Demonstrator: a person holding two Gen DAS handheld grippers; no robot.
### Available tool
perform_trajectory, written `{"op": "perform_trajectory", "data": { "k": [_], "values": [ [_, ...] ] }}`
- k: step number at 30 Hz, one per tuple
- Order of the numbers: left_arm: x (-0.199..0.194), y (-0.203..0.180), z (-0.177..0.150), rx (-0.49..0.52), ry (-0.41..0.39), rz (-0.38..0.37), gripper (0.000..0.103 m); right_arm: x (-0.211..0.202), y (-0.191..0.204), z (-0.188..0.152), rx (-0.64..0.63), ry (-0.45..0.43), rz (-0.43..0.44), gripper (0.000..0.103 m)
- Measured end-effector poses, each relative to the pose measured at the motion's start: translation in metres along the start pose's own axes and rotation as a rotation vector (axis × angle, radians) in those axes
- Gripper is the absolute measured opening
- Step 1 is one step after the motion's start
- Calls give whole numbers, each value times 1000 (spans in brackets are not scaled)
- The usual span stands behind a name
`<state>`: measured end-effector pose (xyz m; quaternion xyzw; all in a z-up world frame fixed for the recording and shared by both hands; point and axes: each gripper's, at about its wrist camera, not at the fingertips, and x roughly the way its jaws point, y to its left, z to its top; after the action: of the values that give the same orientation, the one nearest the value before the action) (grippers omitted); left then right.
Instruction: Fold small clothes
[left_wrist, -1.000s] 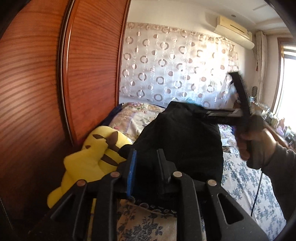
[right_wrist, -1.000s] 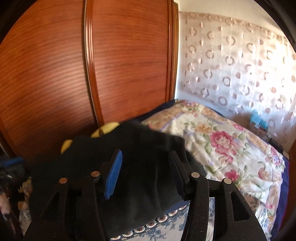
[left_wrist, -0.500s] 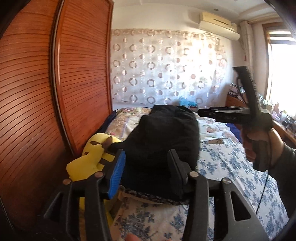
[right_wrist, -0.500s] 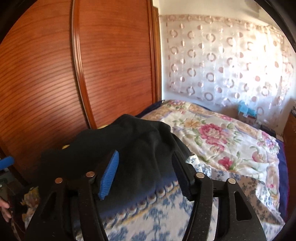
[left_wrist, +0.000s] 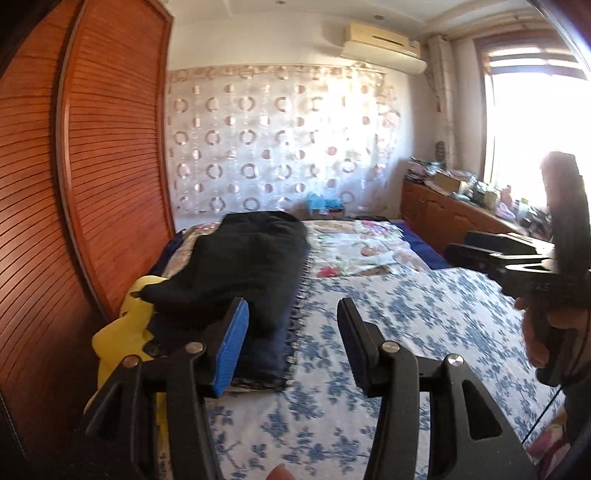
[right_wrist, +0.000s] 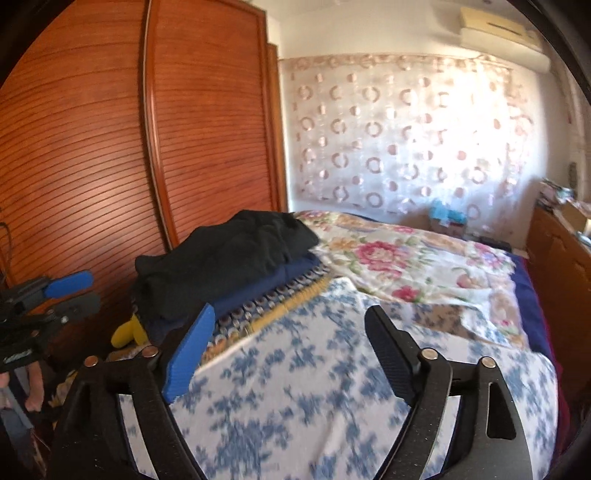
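Observation:
A folded black garment (left_wrist: 251, 266) lies on a dark blue folded piece at the bed's left edge, next to the wardrobe; it also shows in the right wrist view (right_wrist: 229, 258). My left gripper (left_wrist: 291, 314) is open and empty, held back from the pile above the blue-flowered sheet (left_wrist: 388, 325). My right gripper (right_wrist: 288, 317) is open and empty, right of the pile over the same sheet (right_wrist: 314, 387). Each gripper shows in the other's view: the right one at the far right (left_wrist: 458, 253), the left one at the far left (right_wrist: 79, 288).
A wooden slatted wardrobe (left_wrist: 110, 184) runs along the left. A yellow plush toy (left_wrist: 122, 332) sits between wardrobe and bed. A rose-patterned quilt (right_wrist: 399, 258) covers the far bed. A wooden cabinet (left_wrist: 443, 218) with clutter stands under the window at right.
Both grippers let go of the black garment, which now rests on the pile. Both have opened wider and pulled back and to the right, away from it.

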<state>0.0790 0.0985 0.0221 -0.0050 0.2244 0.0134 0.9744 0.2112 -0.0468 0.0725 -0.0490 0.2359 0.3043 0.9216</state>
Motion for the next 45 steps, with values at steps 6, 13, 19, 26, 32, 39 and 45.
{"op": "perform_trajectory", "data": {
  "k": [6,13,19,26,32,39,45],
  "values": [
    [1,-27,6,9,29,-32,50,-62,-18,-17,41,-30,-179,89],
    [-4,-48,8,-11,21,-67,50,-120,-36,-32,87,-83,-313,89],
    [-6,-58,10,4,20,-71,50,-136,-42,-43,119,-96,-352,89],
    [-5,-62,11,11,19,-68,50,-137,-44,-50,135,-89,-371,89],
    [-6,-64,13,17,18,-68,50,-139,-46,-50,143,-91,-379,89],
    [-6,-65,13,18,17,-68,50,-141,-48,-51,148,-92,-379,89],
    [-8,-67,13,20,12,-70,50,-144,-50,-52,147,-93,-380,89]
  ]
}}
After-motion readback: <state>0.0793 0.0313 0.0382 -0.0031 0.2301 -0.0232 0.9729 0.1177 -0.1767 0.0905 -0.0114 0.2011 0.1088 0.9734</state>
